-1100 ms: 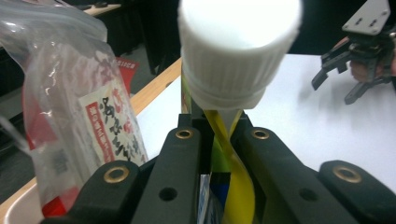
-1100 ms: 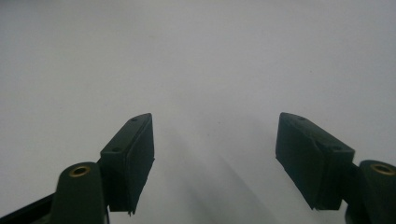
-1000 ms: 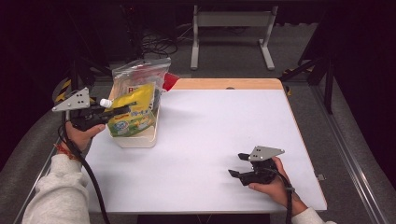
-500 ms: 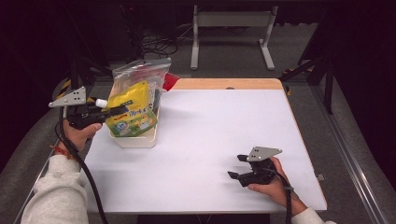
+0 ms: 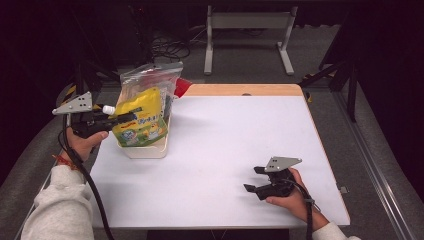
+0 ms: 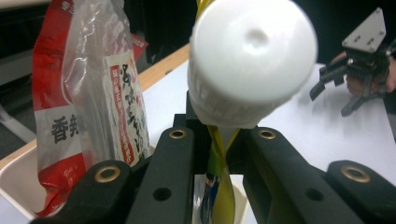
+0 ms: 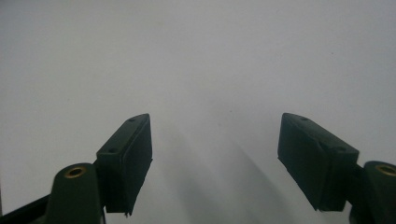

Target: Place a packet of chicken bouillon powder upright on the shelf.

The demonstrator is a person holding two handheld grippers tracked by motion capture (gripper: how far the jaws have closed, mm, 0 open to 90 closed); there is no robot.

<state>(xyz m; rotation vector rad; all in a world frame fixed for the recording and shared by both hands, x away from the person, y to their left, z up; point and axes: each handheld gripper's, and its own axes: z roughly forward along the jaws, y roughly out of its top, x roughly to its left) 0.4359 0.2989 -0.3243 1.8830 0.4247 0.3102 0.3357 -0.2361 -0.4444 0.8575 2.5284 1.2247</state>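
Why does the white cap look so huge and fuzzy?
In the left gripper view the white cap sits right against the lens, so it looms large and out of focus; in the high view the same cap looks tiny, and the room behind the table is dark.

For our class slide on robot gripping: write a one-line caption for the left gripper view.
Left gripper pinches a yellow pouch just below its white cap.
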